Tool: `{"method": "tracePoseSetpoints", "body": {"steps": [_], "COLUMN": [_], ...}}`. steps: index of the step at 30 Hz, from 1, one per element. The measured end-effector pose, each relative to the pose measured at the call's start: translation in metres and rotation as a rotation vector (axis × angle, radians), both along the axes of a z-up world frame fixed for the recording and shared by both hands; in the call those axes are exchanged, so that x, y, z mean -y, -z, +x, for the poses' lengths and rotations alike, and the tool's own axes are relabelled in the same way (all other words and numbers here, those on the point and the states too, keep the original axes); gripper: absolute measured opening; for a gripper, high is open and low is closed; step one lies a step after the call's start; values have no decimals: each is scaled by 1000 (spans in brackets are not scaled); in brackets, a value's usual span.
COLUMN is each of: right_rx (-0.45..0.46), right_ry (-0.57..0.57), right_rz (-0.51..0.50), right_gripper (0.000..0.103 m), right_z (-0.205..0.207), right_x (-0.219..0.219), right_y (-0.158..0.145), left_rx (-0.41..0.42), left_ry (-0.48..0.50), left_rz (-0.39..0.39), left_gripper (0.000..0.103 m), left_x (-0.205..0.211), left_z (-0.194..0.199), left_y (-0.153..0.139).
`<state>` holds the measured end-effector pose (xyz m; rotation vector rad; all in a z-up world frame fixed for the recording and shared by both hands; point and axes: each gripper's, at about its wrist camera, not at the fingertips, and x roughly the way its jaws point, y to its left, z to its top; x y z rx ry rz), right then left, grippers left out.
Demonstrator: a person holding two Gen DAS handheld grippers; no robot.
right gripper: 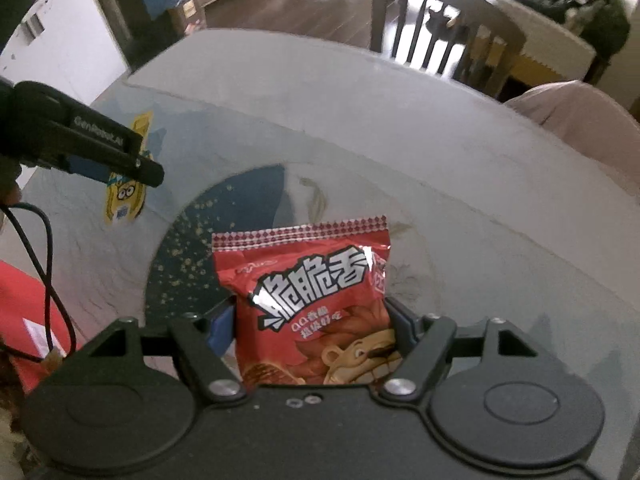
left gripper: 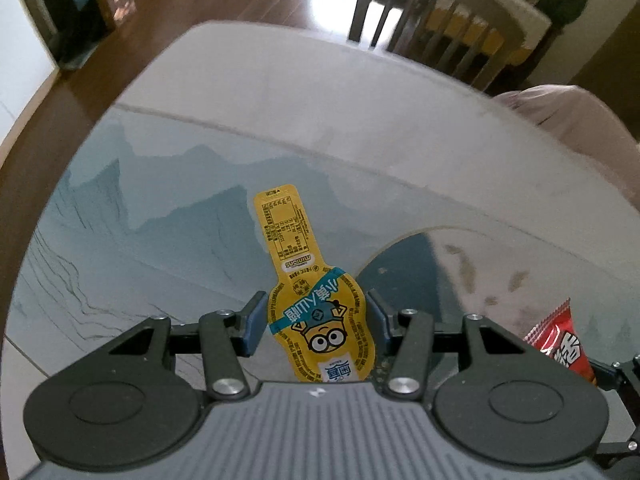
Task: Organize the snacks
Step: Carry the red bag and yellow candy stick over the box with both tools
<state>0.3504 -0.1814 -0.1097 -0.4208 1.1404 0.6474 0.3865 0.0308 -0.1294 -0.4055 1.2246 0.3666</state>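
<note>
The left gripper (left gripper: 316, 322) is clamped on a yellow snack pouch (left gripper: 308, 280), its blue pads pressing the rounded, glossy lower body while the narrow neck sticks out ahead. The right gripper (right gripper: 310, 320) pinches a red snack bag (right gripper: 316, 304), a crinkly foil packet with a zigzag top edge and bold white lettering. Both snacks appear to be lifted off the table (left gripper: 360, 120), though the blur makes that uncertain. The table carries a smooth grey-blue cover printed with mountains and a dark starry circle. A slatted wooden chair (right gripper: 440, 28) stands at the far edge.
</note>
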Motion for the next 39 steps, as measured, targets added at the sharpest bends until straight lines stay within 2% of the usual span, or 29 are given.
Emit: {"method": "tracePoseSetpoints", "body": {"steps": [3, 7, 14, 17, 20, 28, 39], "right_rx": [20, 90, 160, 171, 169, 154, 84], "right_ry": [22, 43, 69, 70, 68, 65, 96], "right_rz": [13, 23, 53, 51, 52, 78, 125], "right_gripper": [74, 74, 74, 74, 74, 74, 74], "right_z": [-15, -36, -76, -96, -113, -156, -213], "right_x": [1, -1, -2, -3, -4, -13, -20], "right_y": [-23, -56, -105, -119, -129, -141, -117], "left_rx": [53, 152, 239, 228, 213, 167, 104], "left_ry": [29, 80, 149, 182, 202, 273, 356], "left_rz": [23, 72, 64, 79, 64, 63, 57], "left_gripper": [51, 51, 52, 52, 52, 52, 52], "left_x": [2, 1, 0, 0, -3, -8, -10], "left_z": [-14, -24, -62, -80, -101, -154, -223], "left_y": [-27, -63, -110, -124, -133, -142, -141]}}
